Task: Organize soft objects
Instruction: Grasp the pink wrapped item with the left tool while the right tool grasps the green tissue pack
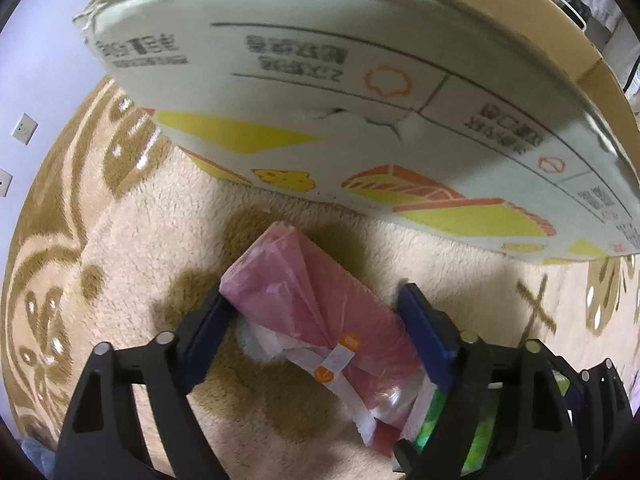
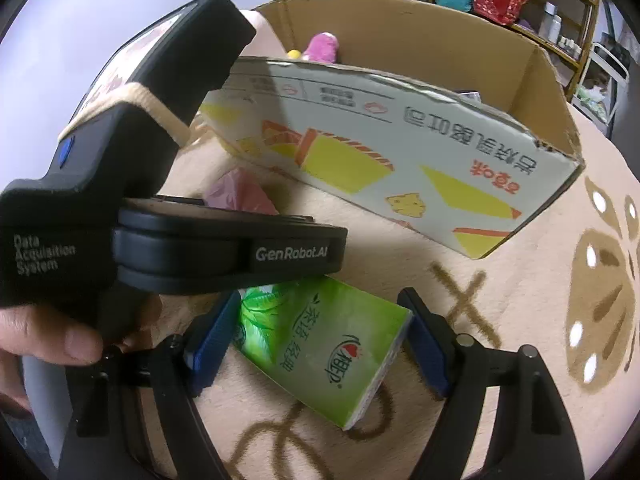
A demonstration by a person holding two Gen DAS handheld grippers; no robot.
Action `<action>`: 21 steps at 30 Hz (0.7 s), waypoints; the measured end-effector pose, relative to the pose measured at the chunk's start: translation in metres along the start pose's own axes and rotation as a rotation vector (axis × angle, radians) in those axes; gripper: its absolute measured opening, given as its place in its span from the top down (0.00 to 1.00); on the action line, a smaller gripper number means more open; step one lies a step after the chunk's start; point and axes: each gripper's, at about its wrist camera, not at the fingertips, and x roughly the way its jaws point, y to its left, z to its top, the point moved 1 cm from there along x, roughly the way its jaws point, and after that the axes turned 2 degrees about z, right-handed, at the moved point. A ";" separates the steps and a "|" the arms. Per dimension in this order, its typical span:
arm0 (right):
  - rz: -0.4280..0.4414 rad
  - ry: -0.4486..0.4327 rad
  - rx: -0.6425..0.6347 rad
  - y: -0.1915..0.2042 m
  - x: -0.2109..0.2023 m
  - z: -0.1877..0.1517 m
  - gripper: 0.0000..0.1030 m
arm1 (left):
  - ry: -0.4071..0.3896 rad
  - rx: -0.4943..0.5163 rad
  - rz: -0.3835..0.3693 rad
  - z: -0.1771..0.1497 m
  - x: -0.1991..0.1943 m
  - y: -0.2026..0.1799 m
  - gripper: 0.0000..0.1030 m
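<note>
We had the left gripper (image 1: 312, 328) spread wide around the pink tissue pack (image 1: 320, 312) on the rug (image 1: 120, 240), pads not clearly touching it. Our right gripper (image 2: 316, 344) sat just as open around the green tissue pack (image 2: 320, 344), right beside the cardboard box (image 2: 400, 152).

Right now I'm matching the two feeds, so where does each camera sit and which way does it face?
Left wrist: on the left hand-held gripper, facing down along its fingers at the pink tissue pack on the carpet; only the gripper shows.
Right wrist: on the right hand-held gripper, facing the green tissue pack between its fingers; the person's left hand and its gripper's body show.
Shared: the cardboard box, carpet and both packs.
</note>
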 end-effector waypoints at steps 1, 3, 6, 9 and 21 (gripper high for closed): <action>0.015 -0.002 0.003 0.001 0.000 0.000 0.19 | 0.003 -0.002 0.000 -0.007 -0.003 0.008 0.30; 0.022 -0.008 0.002 0.004 -0.001 0.002 0.20 | 0.007 -0.027 -0.003 -0.009 -0.004 0.014 0.34; 0.023 -0.015 -0.006 0.005 -0.004 -0.003 0.20 | 0.003 -0.039 -0.007 -0.013 -0.007 0.019 0.45; 0.023 -0.025 -0.007 0.007 -0.010 -0.008 0.21 | 0.000 -0.059 -0.032 -0.015 -0.009 0.027 0.49; 0.005 -0.064 0.041 0.008 -0.012 -0.008 0.21 | -0.066 -0.079 -0.016 -0.022 -0.032 0.063 0.74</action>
